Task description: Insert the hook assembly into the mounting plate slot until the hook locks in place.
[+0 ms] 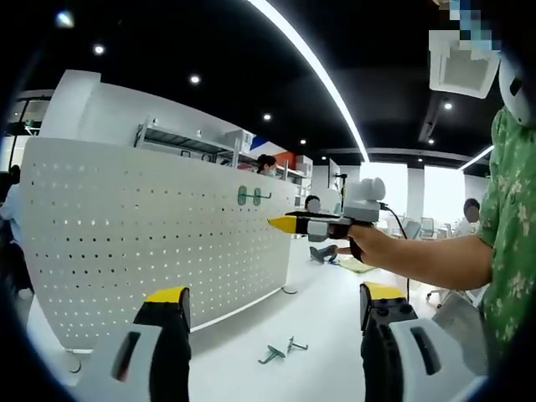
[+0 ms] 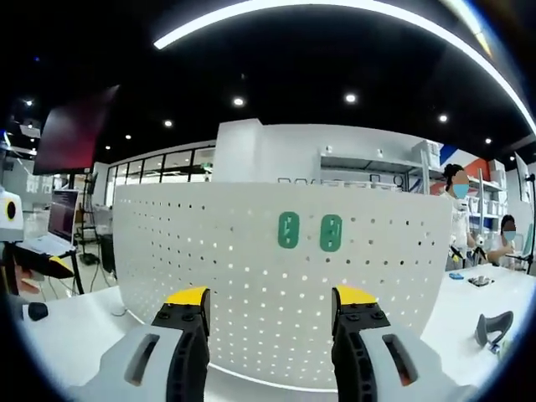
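Already both pairs of jaws stand wide and empty, so the hooks point(image 1: 283, 349) lying between the left gripper point(image 1: 272, 306) jaws on the tabletop point(image 1: 327, 310) risk being forgotten while the right gripper point(image 2: 270, 306) fronts the pegboard point(image 2: 251, 251).

The pegboard point(image 2: 251, 276) — white, perforated, curved — stands upright on the table. Two green hook plates point(image 2: 288, 229) point(image 2: 331, 233) sit side by side on its face, near the top. Two more hooks point(image 1: 271, 355) point(image 1: 295, 344) — grey metal — lie loose on the table at the board's foot, just beside each other.
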{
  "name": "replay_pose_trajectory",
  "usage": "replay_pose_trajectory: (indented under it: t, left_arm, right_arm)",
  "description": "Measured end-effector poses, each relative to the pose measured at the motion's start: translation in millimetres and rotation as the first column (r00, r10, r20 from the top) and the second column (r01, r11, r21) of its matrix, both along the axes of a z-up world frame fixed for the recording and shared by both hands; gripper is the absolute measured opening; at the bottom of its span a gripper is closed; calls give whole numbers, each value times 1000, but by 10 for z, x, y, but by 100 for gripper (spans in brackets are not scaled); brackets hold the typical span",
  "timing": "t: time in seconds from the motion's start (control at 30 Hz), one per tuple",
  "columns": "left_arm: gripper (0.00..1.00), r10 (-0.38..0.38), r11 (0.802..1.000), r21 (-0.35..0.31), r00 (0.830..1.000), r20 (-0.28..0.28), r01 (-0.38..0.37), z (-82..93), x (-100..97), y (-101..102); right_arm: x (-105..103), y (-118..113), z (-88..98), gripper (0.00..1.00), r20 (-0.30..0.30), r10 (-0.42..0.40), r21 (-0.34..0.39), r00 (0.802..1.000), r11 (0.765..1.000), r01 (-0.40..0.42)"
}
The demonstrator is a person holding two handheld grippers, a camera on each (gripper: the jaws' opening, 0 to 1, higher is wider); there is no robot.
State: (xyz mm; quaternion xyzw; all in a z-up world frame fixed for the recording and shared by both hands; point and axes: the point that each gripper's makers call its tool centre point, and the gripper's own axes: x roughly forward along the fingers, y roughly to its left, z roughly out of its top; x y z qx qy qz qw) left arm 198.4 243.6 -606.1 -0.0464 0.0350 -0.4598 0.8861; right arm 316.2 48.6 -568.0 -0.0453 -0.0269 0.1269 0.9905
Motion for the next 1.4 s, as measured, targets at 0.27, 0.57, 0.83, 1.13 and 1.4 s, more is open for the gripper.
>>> replay_pose_trajectory:
  t: [0.27,0.57,0.83,1.13,1.4]
  left_arm:
    - [85,-5,1000,9,1000,-6,5,-34,-83,-31]
    - [84,-12,1000,18,1000,-9,12,-60,-186,-73]
    - [84,-15,999,29,1000,-10,15,-83,-286,-92]
    - [83,-17,999,37,1000,-9,18,-103,-382,-126]
    - [83,-22,999,49,1000,-10,23,-127,-443,-171]
  right_arm:
    - [-180,-5,-7,59,-3,18,-1,1000,1000,-18]
    - [-396,-8,-131,59,-29,30,-16,999,999,-30]
    - [-564,11,-279,58,-56,45,-33,997,998,-47]
    - [-750,-20,-432,58,-84,55,-48,995,997,-60]
    - [-865,-82,-612,58,-119,62,-68,991,995,-70]
